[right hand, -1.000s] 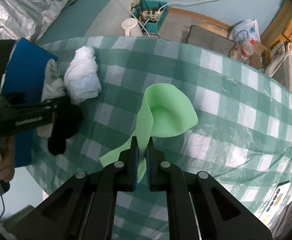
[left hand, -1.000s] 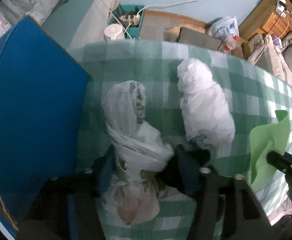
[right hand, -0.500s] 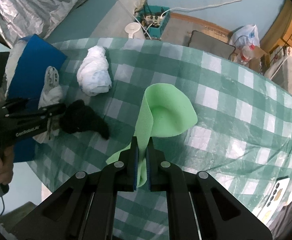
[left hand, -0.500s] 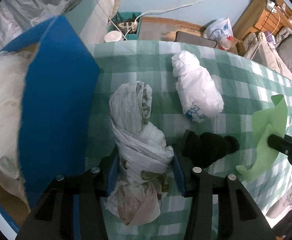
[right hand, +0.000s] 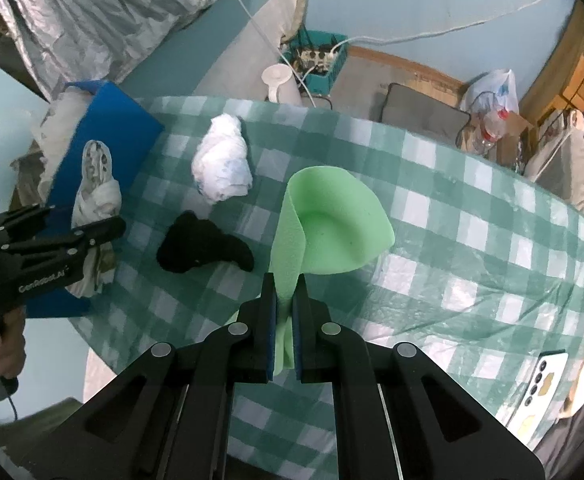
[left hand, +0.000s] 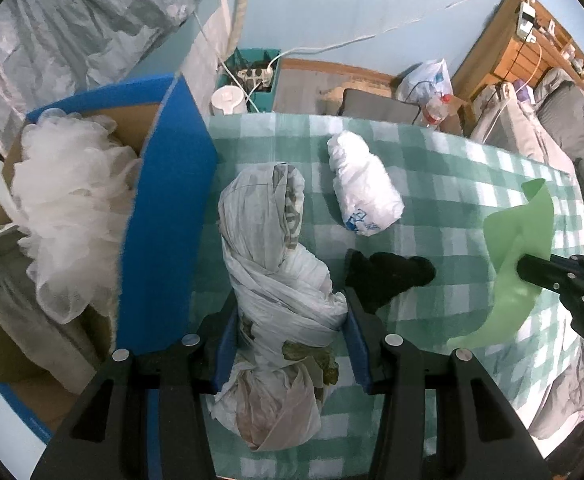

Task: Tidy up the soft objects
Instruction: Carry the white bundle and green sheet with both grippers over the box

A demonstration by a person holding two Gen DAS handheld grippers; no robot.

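Note:
My left gripper (left hand: 290, 304) is shut on a twisted bundle of white plastic bags (left hand: 280, 264), lifted above the checked tablecloth (left hand: 444, 184) beside the blue-sided cardboard box (left hand: 164, 216). From the right wrist view that bundle (right hand: 94, 196) hangs in front of the box's blue flap (right hand: 112, 128). My right gripper (right hand: 285, 286) is shut on a curled light-green foam sheet (right hand: 332, 228), held over the table. A second white bag bundle (right hand: 224, 164) and a black soft item (right hand: 200, 246) lie on the cloth between the two grippers.
The box holds a white mesh puff (left hand: 68, 208) and grey fabric (left hand: 24, 312). A phone (right hand: 546, 380) lies near the table's right edge. Beyond the table are a power-strip crate (left hand: 256, 72), a grey cushion (left hand: 380, 106) and a plastic bag (left hand: 428, 80) on the floor.
Both grippers have risen with their loads. The bag bundle has come up off the cloth, the box interior has come into view, and the black item now lies uncovered on the table.

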